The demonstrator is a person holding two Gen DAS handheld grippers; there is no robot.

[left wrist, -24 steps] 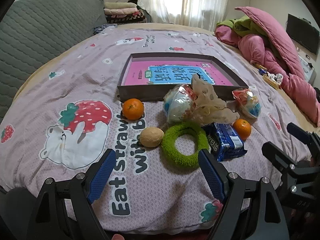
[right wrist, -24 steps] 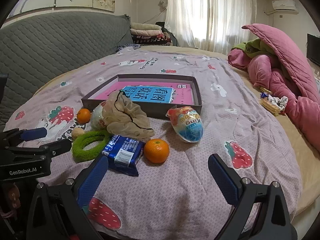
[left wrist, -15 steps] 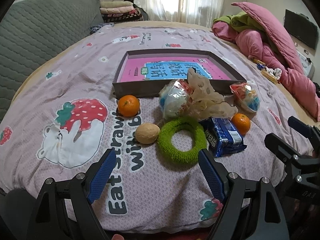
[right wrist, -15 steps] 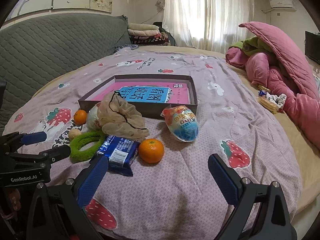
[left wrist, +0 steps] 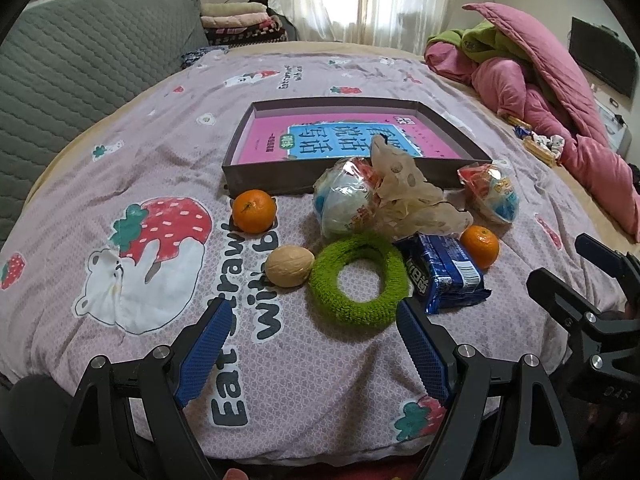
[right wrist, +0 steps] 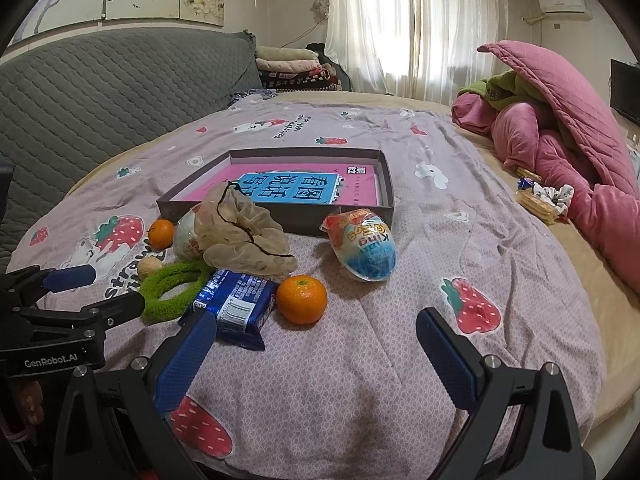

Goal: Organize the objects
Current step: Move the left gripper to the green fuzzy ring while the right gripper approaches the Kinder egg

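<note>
A dark shallow box [left wrist: 256, 178] [right wrist: 386, 184] with a pink and blue book inside lies on the bed. In front of it lie an orange [left wrist: 254, 211], a walnut [left wrist: 289, 266], a green fuzzy ring [left wrist: 359, 280] [right wrist: 170, 286], a blue snack packet [left wrist: 444, 270] [right wrist: 236, 304], a second orange [left wrist: 479, 247] [right wrist: 301, 299], two wrapped toy eggs [left wrist: 344, 204] [right wrist: 366, 246] and a beige mesh pouch [left wrist: 404, 192] [right wrist: 244, 234]. My left gripper [left wrist: 312, 344] is open and empty, just short of the ring. My right gripper [right wrist: 316, 354] is open and empty, just short of the second orange.
The bed has a lilac strawberry-print sheet [left wrist: 120, 168]. A grey quilted headboard [right wrist: 100, 92] runs along the left. Pink and green bedding [right wrist: 560, 128] is heaped at the right, with small snacks [right wrist: 538, 200] beside it. Folded blankets [right wrist: 292, 68] are stacked at the back.
Both grippers have drifted slightly, so the objects shift a little in each view. Both stay open and nothing on the bed has moved.
</note>
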